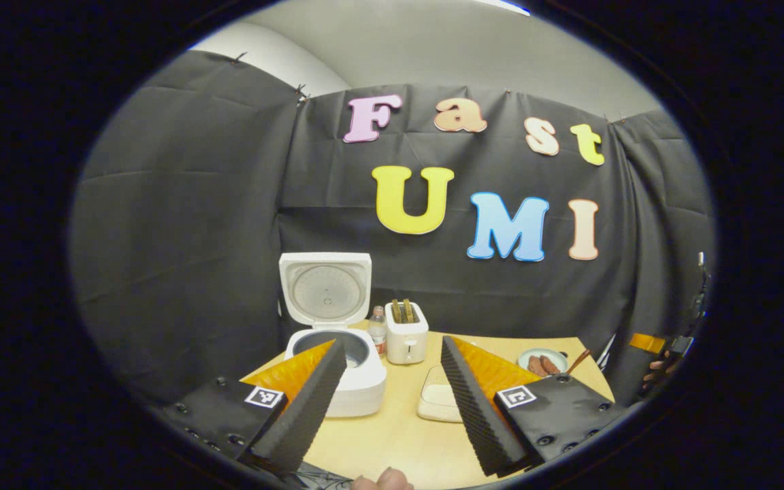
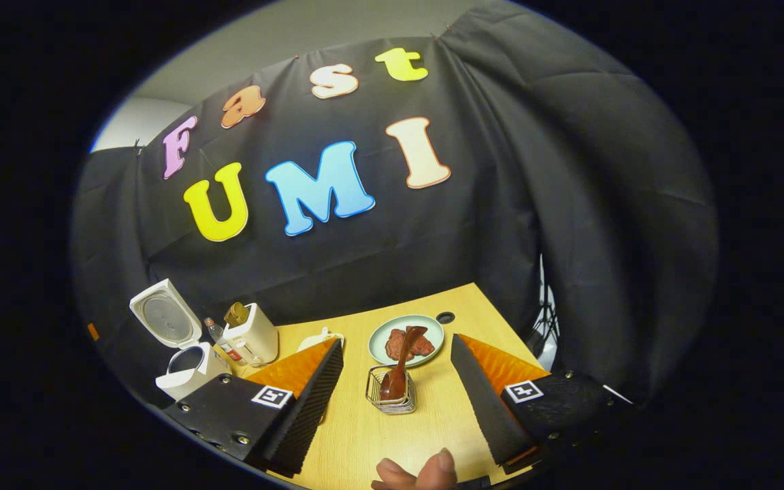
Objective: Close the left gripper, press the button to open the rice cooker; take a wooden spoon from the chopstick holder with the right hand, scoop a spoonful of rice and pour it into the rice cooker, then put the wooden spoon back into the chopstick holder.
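We are holding the right gripper (image 2: 395, 398) released, the wooden spoon (image 2: 402, 361) lying at twelve o'clock, upright in the chopstick holder (image 2: 392, 401), handle tilting toward one o'clock.

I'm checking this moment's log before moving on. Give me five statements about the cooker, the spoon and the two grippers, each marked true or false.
1. The rice cooker has its lid up. True.
2. The wooden spoon is clamped in the right gripper. False: it stands in the chopstick holder, between open fingers.
3. The left gripper is shut. False: its fingers are spread apart.
4. The toaster stands beside the cooker. True.
5. A plate lies beyond the chopstick holder. True.
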A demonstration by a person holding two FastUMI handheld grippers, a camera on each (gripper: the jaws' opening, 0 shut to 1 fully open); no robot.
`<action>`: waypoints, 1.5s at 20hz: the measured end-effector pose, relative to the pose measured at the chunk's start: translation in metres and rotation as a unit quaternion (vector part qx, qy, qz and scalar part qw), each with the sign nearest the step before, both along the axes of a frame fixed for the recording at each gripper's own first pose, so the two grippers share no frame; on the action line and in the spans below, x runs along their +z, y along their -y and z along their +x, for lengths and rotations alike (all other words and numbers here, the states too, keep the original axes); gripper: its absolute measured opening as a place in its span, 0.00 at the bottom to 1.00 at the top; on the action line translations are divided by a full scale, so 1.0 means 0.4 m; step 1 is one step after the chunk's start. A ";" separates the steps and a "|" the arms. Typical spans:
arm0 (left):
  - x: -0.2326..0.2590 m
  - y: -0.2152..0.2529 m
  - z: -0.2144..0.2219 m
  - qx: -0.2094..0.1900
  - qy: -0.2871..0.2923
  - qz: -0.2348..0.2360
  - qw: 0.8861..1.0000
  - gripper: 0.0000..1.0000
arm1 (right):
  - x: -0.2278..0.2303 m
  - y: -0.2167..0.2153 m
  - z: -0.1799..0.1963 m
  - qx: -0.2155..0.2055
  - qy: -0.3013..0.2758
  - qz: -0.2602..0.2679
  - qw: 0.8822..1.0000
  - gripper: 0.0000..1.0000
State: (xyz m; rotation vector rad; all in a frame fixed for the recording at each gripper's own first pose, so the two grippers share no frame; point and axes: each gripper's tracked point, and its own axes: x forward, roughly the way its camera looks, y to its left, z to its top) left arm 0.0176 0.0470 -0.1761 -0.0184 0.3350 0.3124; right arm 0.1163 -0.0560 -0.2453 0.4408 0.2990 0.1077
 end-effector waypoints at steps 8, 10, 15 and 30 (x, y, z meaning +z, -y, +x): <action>0.050 -0.354 0.192 -0.045 0.070 -0.040 0.996 0.98 | 0.243 -0.273 -0.216 -0.031 0.032 -0.055 0.997 0.97; 0.072 -0.431 0.269 -0.038 0.091 -0.048 0.994 0.94 | 0.276 -0.344 -0.258 -0.019 0.029 -0.058 0.998 0.98; 0.087 -0.579 0.518 0.000 0.142 -0.124 0.982 0.94 | 0.314 -0.457 -0.303 0.015 0.020 -0.085 0.996 0.98; -0.174 -0.911 0.880 0.090 -0.030 -0.003 0.995 0.92 | 0.244 -0.492 -0.351 0.028 -0.048 -0.088 0.995 0.98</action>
